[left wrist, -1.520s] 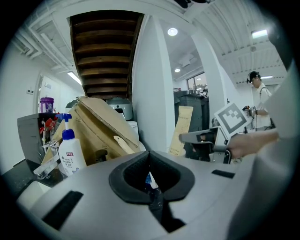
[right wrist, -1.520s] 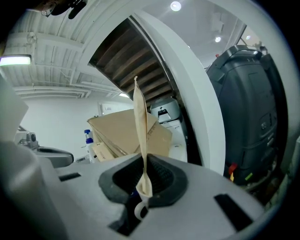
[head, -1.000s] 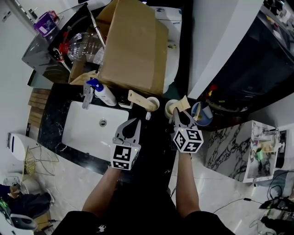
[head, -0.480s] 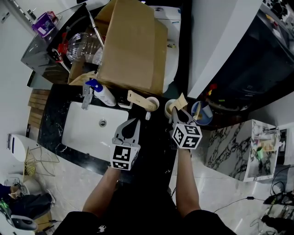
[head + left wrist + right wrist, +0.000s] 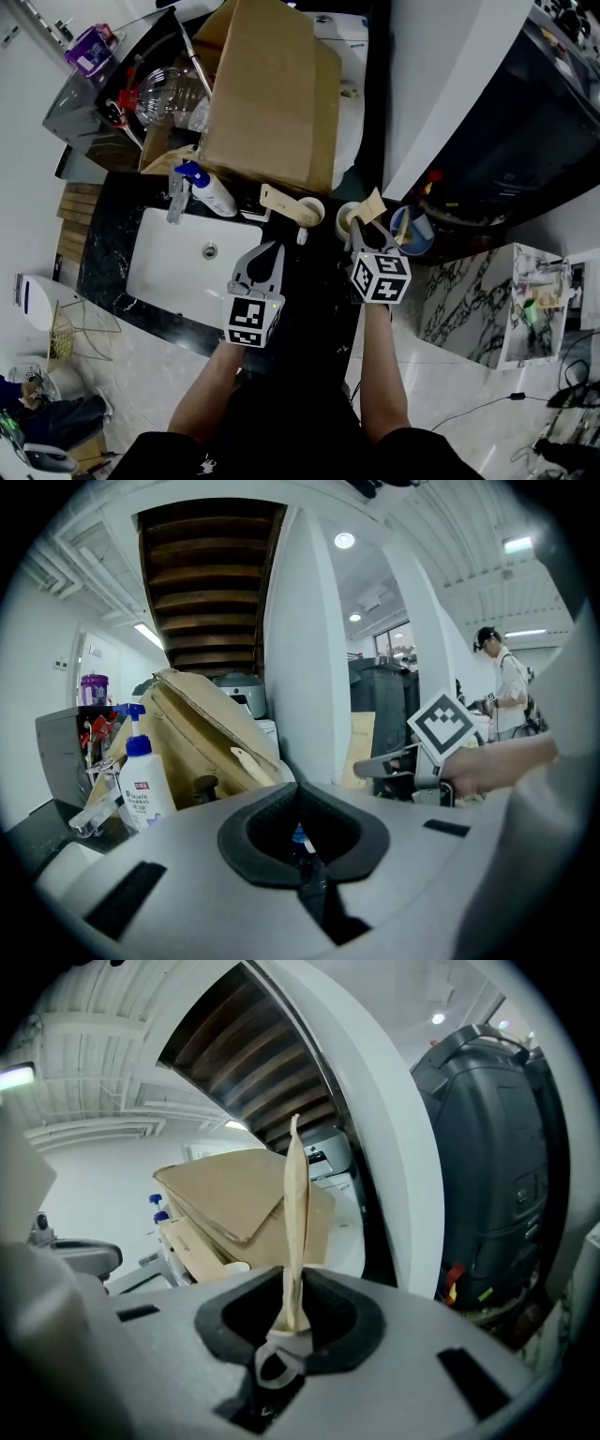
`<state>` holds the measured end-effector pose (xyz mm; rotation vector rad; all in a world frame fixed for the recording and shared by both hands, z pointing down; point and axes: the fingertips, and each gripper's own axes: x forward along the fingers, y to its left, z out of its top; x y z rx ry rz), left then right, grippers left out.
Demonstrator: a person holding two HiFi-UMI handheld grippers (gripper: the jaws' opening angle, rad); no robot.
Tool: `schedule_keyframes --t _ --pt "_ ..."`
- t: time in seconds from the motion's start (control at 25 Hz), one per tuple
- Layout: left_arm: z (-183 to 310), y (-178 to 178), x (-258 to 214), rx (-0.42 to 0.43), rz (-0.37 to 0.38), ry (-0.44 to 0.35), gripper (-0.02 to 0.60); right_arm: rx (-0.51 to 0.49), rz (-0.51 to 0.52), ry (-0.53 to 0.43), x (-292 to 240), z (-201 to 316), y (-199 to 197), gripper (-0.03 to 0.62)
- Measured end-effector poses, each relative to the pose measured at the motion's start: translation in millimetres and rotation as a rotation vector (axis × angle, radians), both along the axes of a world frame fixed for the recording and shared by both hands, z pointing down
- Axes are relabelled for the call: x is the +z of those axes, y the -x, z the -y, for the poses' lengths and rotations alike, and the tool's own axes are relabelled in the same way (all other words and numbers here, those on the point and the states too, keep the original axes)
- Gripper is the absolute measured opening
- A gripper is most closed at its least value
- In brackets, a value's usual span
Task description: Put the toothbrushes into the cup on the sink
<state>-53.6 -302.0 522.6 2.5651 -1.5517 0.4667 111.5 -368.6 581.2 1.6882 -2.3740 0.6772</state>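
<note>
A beige wrapped toothbrush (image 5: 296, 1213) stands upright between the pads of my right gripper (image 5: 292, 1321), whose jaws are opening; the pads still touch it. In the head view this toothbrush (image 5: 377, 206) rises just over a white cup (image 5: 346, 219) on the black counter, under my right gripper (image 5: 364, 234). Its lower end is hidden. A second white cup (image 5: 313, 211) to the left holds a wooden toothbrush (image 5: 279, 199). My left gripper (image 5: 269, 253) hovers shut and empty by the sink's right edge, its pads (image 5: 302, 841) together.
A white sink basin (image 5: 178, 253) lies at the left with a blue-topped pump bottle (image 5: 211, 192) at its back edge. A large cardboard box (image 5: 272, 94) stands behind the cups. A blue cup (image 5: 412, 234) sits right of my right gripper.
My right gripper has shifted a little up and left, toward the cup, with the toothbrush in it. The left gripper has stayed put.
</note>
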Motion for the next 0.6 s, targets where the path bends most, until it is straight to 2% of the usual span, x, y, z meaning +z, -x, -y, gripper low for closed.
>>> schedule_keyframes --t 0.28,0.6 --pt "-3.0 -1.9 -3.4 0.007 0.000 -0.007 0.003 0.008 -0.058 -0.037 -9.8 -1.5 -8.2 0.078" --pt "-10.1 -7.4 -10.3 0.009 -0.004 -0.018 0.003 0.050 -0.070 -0.033 -12.1 -9.6 -26.4 0.131"
